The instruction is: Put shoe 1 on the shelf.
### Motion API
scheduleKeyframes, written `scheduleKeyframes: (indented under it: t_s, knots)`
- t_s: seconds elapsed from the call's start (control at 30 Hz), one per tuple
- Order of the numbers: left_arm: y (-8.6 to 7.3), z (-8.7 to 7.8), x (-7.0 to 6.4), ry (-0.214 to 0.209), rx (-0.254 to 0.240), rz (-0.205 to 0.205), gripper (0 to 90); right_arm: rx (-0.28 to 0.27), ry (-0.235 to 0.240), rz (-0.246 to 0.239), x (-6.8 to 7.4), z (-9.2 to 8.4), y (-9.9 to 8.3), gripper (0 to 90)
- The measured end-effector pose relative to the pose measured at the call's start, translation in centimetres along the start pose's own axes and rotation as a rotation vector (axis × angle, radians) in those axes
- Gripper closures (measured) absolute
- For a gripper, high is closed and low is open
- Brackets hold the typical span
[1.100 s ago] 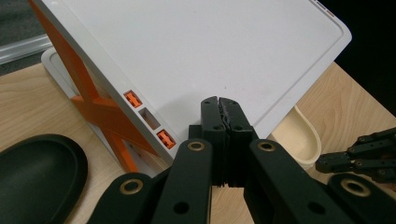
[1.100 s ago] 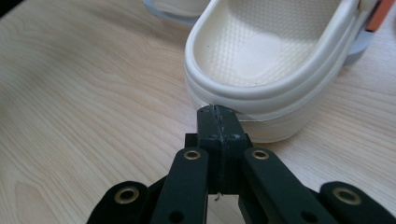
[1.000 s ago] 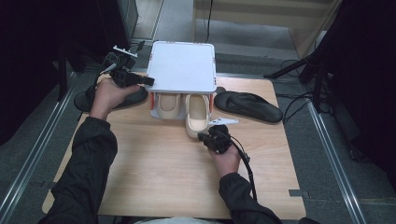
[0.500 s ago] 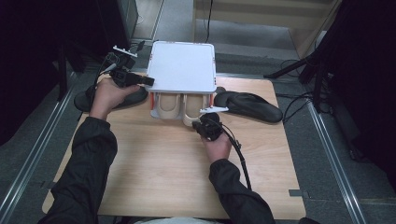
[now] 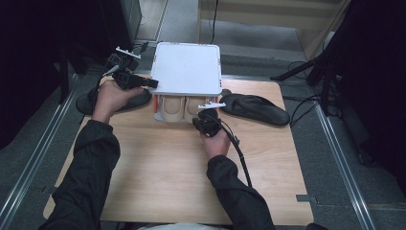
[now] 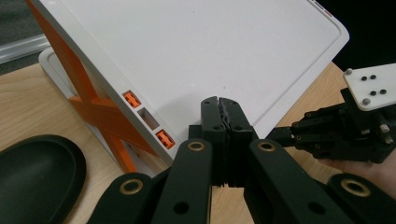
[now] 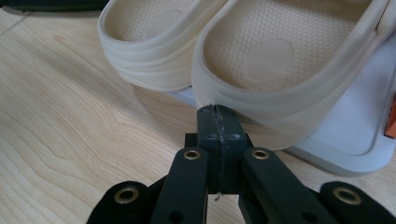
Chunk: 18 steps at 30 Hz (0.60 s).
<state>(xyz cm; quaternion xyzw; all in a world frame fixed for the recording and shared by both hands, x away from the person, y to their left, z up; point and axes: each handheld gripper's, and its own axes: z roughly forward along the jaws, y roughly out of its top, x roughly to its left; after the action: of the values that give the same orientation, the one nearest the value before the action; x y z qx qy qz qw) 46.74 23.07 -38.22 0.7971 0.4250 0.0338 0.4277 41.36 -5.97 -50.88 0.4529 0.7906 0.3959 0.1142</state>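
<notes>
**op:** Under the white lid [image 5: 186,67] of the shoe box, the two cream clogs [image 7: 261,60] sit side by side on its base tray [image 7: 345,140], heels poking out toward me. My right hand-held gripper [image 7: 217,112] has its jaws together, tip right up against the heel of the nearer clog. Looks like I'm mid-push, seating the pair deeper.

**reply:** And your left?

**op:** Left hand-held gripper [image 6: 221,105] is also closed on nothing, resting at the lid's edge beside the orange brace [image 6: 93,107]. Next I'd guess a gentle, level nudge so the clog slides without tipping. Black sandals [image 5: 256,108] wait on the surface [image 5: 167,182] either side.
</notes>
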Motion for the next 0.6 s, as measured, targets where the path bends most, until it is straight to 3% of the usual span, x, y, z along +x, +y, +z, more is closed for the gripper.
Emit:
scheduleKeyframes:
  t_s: [0.27, 0.6]
  knots:
    - [0.0, 0.0, -0.1, 0.008, 0.0, 0.003, 90.0, -0.014, 0.021, 0.029, -0.2, -0.2, -0.2, 90.0]
    - [0.0, -0.2, 0.2, 0.004, -0.001, -0.004, 90.0, -0.019, 0.053, 0.019, -0.1, -1.8, -0.7, 90.0]
